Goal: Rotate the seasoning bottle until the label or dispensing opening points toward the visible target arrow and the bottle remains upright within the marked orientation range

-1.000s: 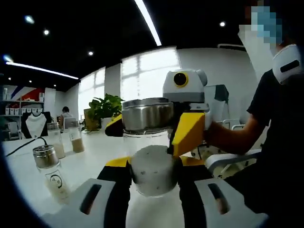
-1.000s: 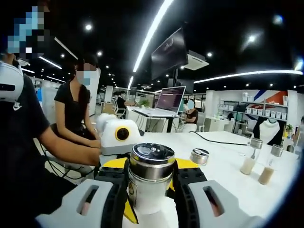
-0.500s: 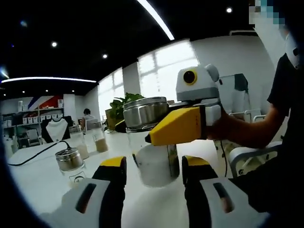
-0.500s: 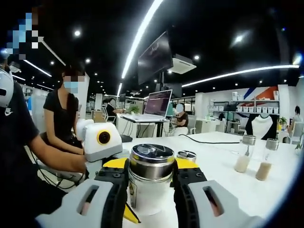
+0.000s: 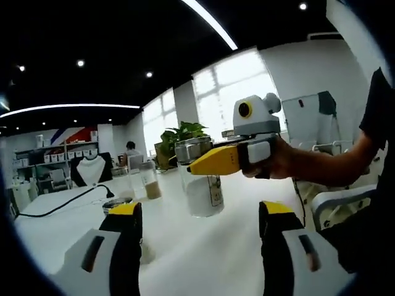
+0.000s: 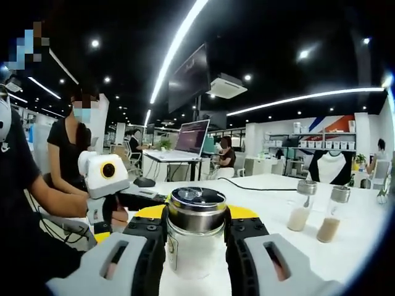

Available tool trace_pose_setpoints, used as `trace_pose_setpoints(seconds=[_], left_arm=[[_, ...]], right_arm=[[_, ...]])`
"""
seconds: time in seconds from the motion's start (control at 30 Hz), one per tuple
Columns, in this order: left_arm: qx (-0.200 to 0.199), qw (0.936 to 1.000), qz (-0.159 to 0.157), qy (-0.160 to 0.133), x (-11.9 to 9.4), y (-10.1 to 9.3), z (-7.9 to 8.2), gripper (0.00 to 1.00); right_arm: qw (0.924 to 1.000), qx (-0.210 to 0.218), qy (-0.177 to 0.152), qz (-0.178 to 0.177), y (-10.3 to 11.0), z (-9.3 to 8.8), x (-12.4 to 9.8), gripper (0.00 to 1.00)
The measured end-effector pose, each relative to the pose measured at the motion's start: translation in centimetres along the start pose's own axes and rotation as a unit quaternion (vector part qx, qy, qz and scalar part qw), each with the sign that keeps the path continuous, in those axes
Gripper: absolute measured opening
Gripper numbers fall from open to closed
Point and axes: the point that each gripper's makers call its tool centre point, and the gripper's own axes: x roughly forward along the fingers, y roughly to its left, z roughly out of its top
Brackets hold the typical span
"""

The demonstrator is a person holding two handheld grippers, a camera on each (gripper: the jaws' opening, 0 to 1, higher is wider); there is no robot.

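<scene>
In the right gripper view, the right hand-held gripper (image 6: pixel 196 246) pinched the seasoning bottle (image 6: pixel 196 237) just under its steel cap (image 6: pixel 197 207), one black jaw on each side of the clear glass body. The left gripper view showed that same bottle (image 5: pixel 203 184) standing upright on the white table (image 5: pixel 203 259), away from its near edge, with a label on the side facing the camera. The left hand-held gripper (image 5: pixel 199 246) was spread wide with nothing between its jaws, the bottle well beyond them.

The bottle looked like smooth glass partly filled with a pale powder, so it was probably rigid, moderately light, slippery and breakable if tipped. The grip high on the body below the cap looked sound for twisting; a hold lower down would likely steady the base better.

Past it, a lower steel-capped jar (image 5: pixel 116 205) sat behind the left jaw, a black cable (image 5: pixel 62 203) trailed across the table, and two more shakers (image 6: pixel 313 211) stood towards the far side. No target arrow could be made out.
</scene>
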Motion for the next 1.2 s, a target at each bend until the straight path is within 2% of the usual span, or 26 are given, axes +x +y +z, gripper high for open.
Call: trace_pose_setpoints(seconds=[0.2,0.37,0.5,0.83,1.2], left_arm=[[-0.014,0.9991,0.041,-0.003,-0.6,1.9,0.6,1.0],[-0.027,0.9977,0.061,0.009,-1.1,3.2,0.1,1.0],[-0.035,0.9973,0.063,0.013,-1.2,3.4,-0.3,1.0],[-0.03,0.9964,0.074,0.029,-1.4,3.9,-1.1,1.0],[-0.038,0.9957,0.076,0.037,-1.4,4.2,-1.8,1.0]], right_arm=[[0.9999,0.011,0.009,-0.001,-1.4,-1.4,1.1,0.34],[0.9998,0.007,0.017,0.0,-2.3,-2.7,1.9,0.34],[0.9997,0.004,0.026,-0.002,-3.5,-3.7,2.4,0.34],[0.9987,-0.001,0.052,0.005,-4.9,-5.8,2.9,0.34],[0.9975,-0.017,0.067,0.016,-5.0,-6.7,2.8,0.34]])
